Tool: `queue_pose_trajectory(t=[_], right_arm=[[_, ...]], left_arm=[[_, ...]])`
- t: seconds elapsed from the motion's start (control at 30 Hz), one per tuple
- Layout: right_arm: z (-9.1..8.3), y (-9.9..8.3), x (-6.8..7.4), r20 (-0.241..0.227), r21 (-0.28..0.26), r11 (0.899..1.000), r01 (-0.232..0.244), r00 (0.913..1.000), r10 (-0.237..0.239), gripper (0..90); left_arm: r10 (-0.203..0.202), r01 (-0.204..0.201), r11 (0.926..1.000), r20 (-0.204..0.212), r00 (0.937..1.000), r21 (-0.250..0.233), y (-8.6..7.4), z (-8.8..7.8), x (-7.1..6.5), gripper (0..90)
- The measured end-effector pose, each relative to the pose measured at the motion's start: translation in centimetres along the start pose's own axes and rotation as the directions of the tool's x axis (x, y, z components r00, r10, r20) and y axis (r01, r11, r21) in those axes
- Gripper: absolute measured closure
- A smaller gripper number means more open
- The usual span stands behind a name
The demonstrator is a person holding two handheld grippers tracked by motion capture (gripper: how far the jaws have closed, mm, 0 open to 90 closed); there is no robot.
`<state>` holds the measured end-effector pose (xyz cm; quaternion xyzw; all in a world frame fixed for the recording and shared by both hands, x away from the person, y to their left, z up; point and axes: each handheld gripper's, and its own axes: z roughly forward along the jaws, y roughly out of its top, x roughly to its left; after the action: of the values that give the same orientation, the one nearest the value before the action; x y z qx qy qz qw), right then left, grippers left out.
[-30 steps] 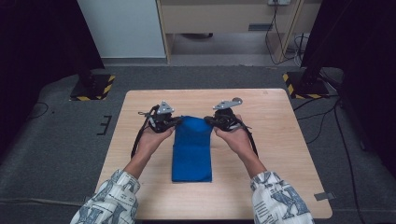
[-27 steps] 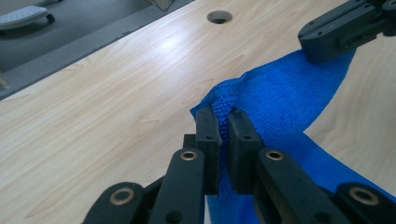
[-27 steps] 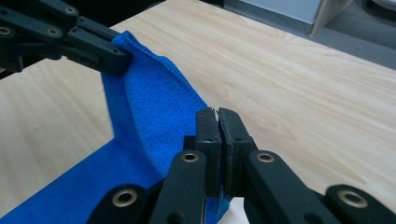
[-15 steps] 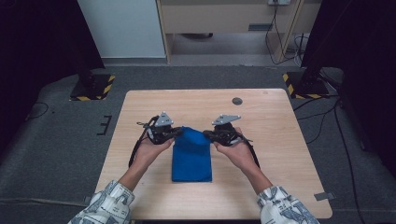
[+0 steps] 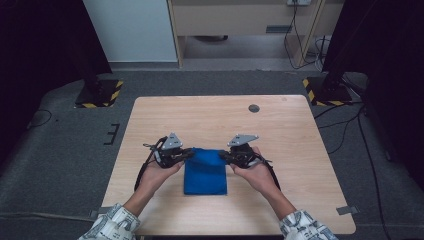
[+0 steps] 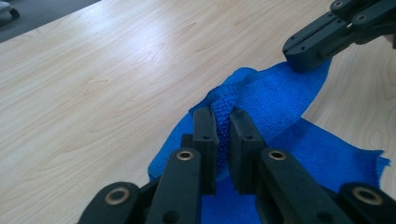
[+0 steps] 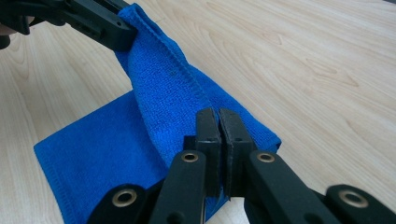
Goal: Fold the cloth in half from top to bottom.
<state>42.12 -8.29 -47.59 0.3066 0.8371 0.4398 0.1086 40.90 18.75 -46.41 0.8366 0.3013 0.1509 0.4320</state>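
Observation:
A blue cloth (image 5: 205, 172) lies on the light wooden table (image 5: 210, 120), near the front middle. My left gripper (image 5: 190, 154) is shut on the cloth's far left corner, and my right gripper (image 5: 222, 155) is shut on its far right corner. The held edge is lifted and curls back over the part lying flat. In the left gripper view the jaws (image 6: 223, 116) pinch a bunched fold of the cloth (image 6: 275, 98), and the right gripper (image 6: 303, 56) clamps the other corner. In the right gripper view the jaws (image 7: 218, 116) press the cloth (image 7: 159, 93), with the left gripper (image 7: 116, 37) at top left.
A small dark round mark (image 5: 254, 108) sits near the table's far right edge. Two stand bases with yellow-black stripes (image 5: 100, 95) (image 5: 325, 90) rest on the grey floor beyond the far corners. Bare wood surrounds the cloth on all sides.
Both hands have come toward the person and a little down, carrying the cloth's far edge with them. The cloth now looks shorter on the table.

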Motion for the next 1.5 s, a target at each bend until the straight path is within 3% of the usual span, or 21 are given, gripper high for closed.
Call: queue_pose_trajectory(t=[0.23,0.33,0.67,0.77,0.93,1.5], right_arm=[[-0.2,-0.6,0.6,-0.008,0.0,1.0,0.006,0.9999,-0.006,87.7],[-0.4,-0.8,0.9,-0.012,0.001,1.0,0.014,0.9998,-0.014,87.7],[-0.6,-1.6,2.3,-0.025,0.013,0.999,0.043,0.9988,-0.042,87.4],[-0.4,-2.1,2.6,-0.033,0.029,0.998,0.051,0.9982,-0.05,87.3],[-0.4,-2.5,2.8,-0.031,0.038,0.997,0.06,0.9978,-0.058,86.8],[-0.3,-3.7,4.5,-0.077,0.044,0.997,0.057,0.9956,-0.053,85.8]], left_arm=[[-0.008,0.008,1.0,0.008,0.9999,0.004,-1.0,-0.5,-0.6,80.8],[-0.037,0.037,0.9993,0.027,0.999,-0.007,-1.5,-0.9,-0.9,80.4],[-0.024,0.024,0.9997,0.032,0.9992,0.001,-2.7,-1.7,-2.4,78.4],[-0.029,0.028,0.9995,0.046,0.9985,0.015,-3.3,-1.7,-2.7,76.4],[-0.002,-0.001,0.9988,0.049,0.9988,0.05,-4.0,-1.4,-3.4,72.3],[0.002,-0.008,0.9964,0.064,0.998,0.084,-4.9,-2.1,-3.7,73.1]])
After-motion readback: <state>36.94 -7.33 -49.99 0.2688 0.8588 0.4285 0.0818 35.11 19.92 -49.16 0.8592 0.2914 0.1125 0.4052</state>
